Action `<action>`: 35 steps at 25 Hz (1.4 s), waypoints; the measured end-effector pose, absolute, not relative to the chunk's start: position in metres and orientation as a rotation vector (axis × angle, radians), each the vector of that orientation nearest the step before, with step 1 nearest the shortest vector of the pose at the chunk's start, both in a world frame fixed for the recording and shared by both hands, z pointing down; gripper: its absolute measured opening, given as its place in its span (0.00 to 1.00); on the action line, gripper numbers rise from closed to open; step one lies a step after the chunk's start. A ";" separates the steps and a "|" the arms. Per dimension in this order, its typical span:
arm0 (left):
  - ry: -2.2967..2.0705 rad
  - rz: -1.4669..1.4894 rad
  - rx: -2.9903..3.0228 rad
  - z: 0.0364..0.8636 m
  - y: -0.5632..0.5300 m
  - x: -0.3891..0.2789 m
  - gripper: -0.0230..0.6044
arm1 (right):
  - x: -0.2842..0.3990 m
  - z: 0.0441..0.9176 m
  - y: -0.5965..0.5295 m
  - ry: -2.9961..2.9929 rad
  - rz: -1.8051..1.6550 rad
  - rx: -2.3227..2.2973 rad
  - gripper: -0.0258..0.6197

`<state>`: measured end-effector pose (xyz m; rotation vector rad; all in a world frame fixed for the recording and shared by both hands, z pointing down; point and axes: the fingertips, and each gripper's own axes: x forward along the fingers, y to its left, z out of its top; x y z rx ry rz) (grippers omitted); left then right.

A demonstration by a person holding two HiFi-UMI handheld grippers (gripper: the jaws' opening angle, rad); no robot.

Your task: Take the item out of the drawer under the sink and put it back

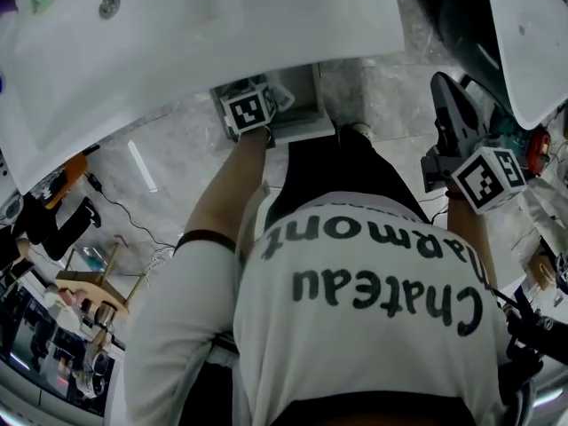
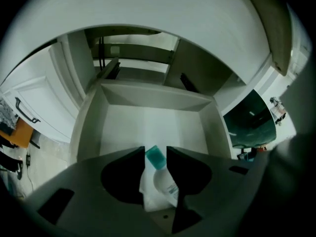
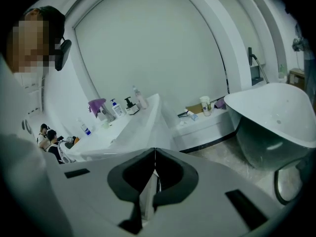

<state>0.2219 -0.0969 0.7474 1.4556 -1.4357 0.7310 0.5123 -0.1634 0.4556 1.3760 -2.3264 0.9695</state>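
Note:
A white tube with a teal cap (image 2: 158,174) lies in the open white drawer (image 2: 148,120) under the sink. My left gripper (image 2: 155,154) reaches into that drawer with its jaws apart. The tube's cap sits right between the tips, and I see no firm squeeze on it. In the head view the left gripper's marker cube (image 1: 248,109) is tucked under the sink counter's edge (image 1: 177,51), beside the drawer (image 1: 306,122). My right gripper (image 3: 155,154) is held off to the right, away from the drawer. It is shut with nothing in it, and its marker cube (image 1: 488,177) shows in the head view.
A bathtub (image 3: 276,117) stands to the right. Several bottles (image 3: 123,105) stand on the sink counter. A white cabinet door with a dark handle (image 2: 27,112) is left of the drawer. Cables and gear (image 1: 80,211) lie on the floor at the left.

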 end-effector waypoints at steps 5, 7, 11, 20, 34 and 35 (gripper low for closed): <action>-1.450 0.757 1.432 0.751 -0.099 0.222 0.24 | 0.493 0.470 -0.152 -2.309 0.996 1.281 0.06; -1.461 0.792 1.455 0.753 -0.102 0.222 0.24 | 0.489 0.477 -0.148 -2.308 1.012 1.254 0.06; -1.466 0.727 1.450 0.760 -0.107 0.225 0.25 | 0.485 0.485 -0.147 -2.301 1.041 1.226 0.06; -1.483 0.709 1.421 0.756 -0.107 0.221 0.26 | 0.478 0.491 -0.146 -2.294 1.048 1.187 0.06; -1.459 0.568 1.594 0.708 -0.104 0.254 0.20 | 0.473 0.479 -0.146 -2.387 1.010 1.128 0.06; -1.462 0.566 1.613 0.703 -0.103 0.256 0.20 | 0.475 0.479 -0.146 -2.392 1.007 1.126 0.06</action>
